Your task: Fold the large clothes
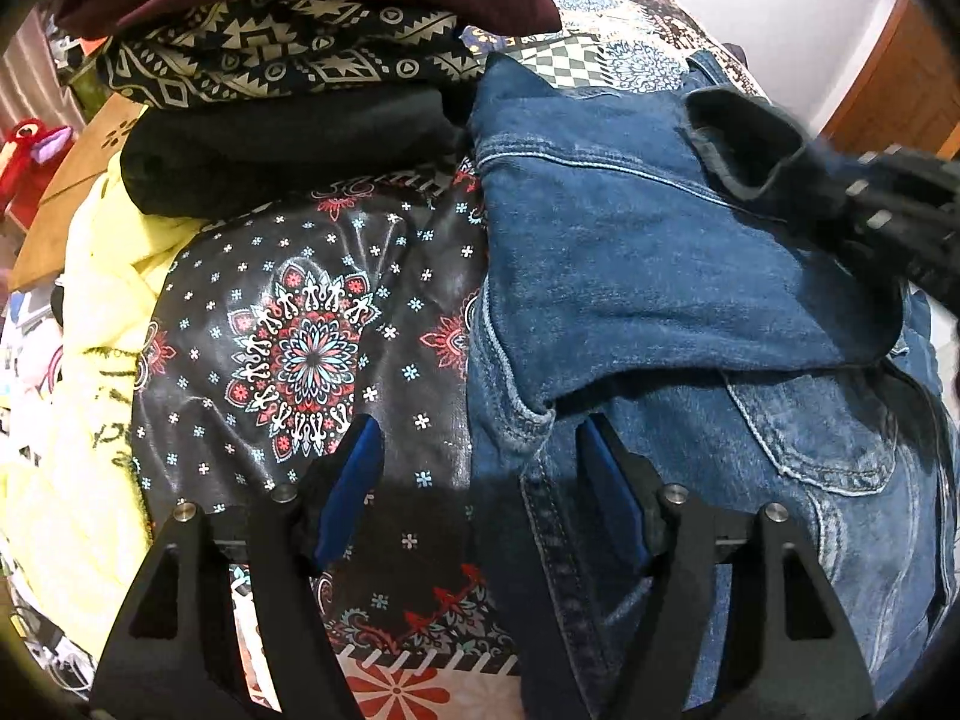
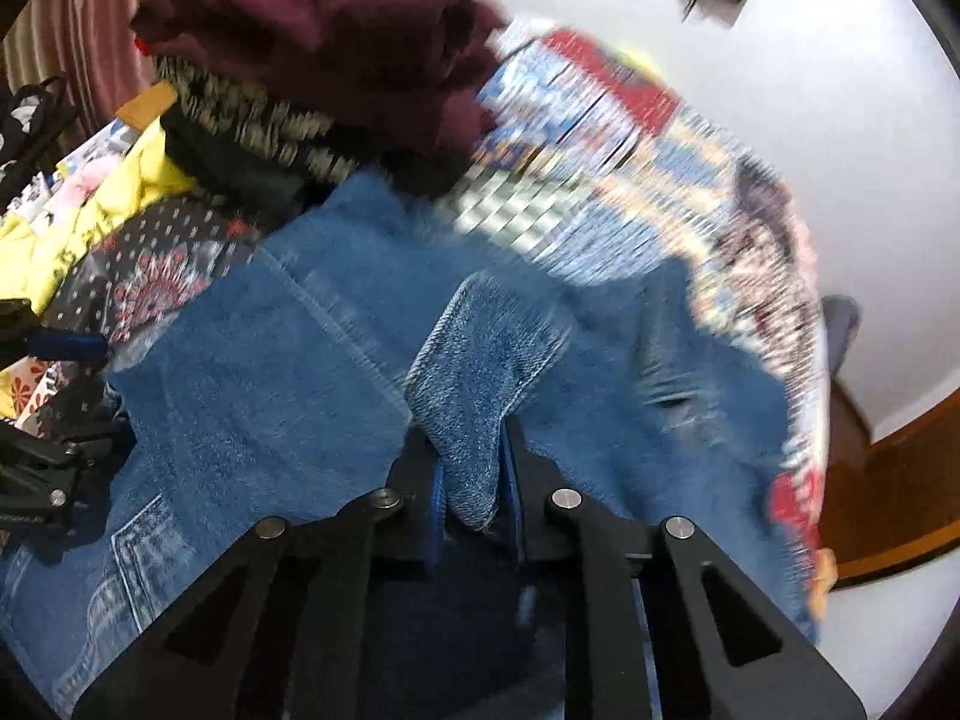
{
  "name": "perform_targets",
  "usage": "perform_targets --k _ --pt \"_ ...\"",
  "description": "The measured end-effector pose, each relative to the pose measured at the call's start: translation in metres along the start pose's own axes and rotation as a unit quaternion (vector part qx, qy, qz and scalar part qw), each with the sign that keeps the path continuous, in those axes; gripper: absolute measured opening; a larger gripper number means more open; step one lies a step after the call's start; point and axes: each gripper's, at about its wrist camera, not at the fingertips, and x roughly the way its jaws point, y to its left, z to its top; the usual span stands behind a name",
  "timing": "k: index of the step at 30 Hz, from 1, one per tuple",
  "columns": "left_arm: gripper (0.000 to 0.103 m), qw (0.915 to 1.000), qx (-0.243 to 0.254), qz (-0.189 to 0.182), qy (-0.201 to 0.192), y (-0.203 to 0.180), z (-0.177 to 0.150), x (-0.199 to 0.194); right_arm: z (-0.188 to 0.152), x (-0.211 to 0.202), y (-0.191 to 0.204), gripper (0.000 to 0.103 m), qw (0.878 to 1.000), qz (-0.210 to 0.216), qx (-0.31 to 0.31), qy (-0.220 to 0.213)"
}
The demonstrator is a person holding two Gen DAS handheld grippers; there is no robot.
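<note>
Denim jeans are lying half-folded on the bed; the right gripper is clenching a hem, the left gripper hovering released. Laying the fold flat, edges aligned, seems best.

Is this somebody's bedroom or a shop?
Probably a bedroom at home. The jeans lie on a patterned bedspread, folded clothes are stacked behind, and a red plush toy sits off to the side.
</note>
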Motion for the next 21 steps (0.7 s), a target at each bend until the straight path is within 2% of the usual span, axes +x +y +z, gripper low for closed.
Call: perform_targets --k 2,6,9,13,17,21 --pt "0.068 1.0000 -0.003 0.000 -0.002 0.001 0.003 -0.001 0.003 -0.020 -0.013 0.013 0.999 -0.025 0.004 -0.026" --pt "0.068 0.9999 -0.010 0.005 -0.007 0.001 0.010 -0.004 0.009 -0.062 -0.060 0.010 0.994 -0.052 0.052 -0.075" --pt "0.068 0.9994 -0.023 0.014 -0.022 0.001 0.015 -0.011 0.007 -0.094 -0.094 0.008 0.985 -0.096 0.086 -0.111" --pt "0.068 0.9988 -0.028 0.019 -0.036 -0.005 0.020 -0.019 -0.004 -0.128 -0.129 0.008 0.972 -0.133 0.126 -0.146" --pt "0.068 0.9990 -0.011 0.023 -0.037 -0.017 0.022 -0.019 -0.020 -0.133 -0.150 0.008 0.965 -0.137 0.163 -0.150" --pt "0.068 0.9990 0.005 0.031 -0.030 -0.029 0.022 -0.013 -0.049 -0.115 -0.165 0.008 0.965 -0.113 0.205 -0.122"
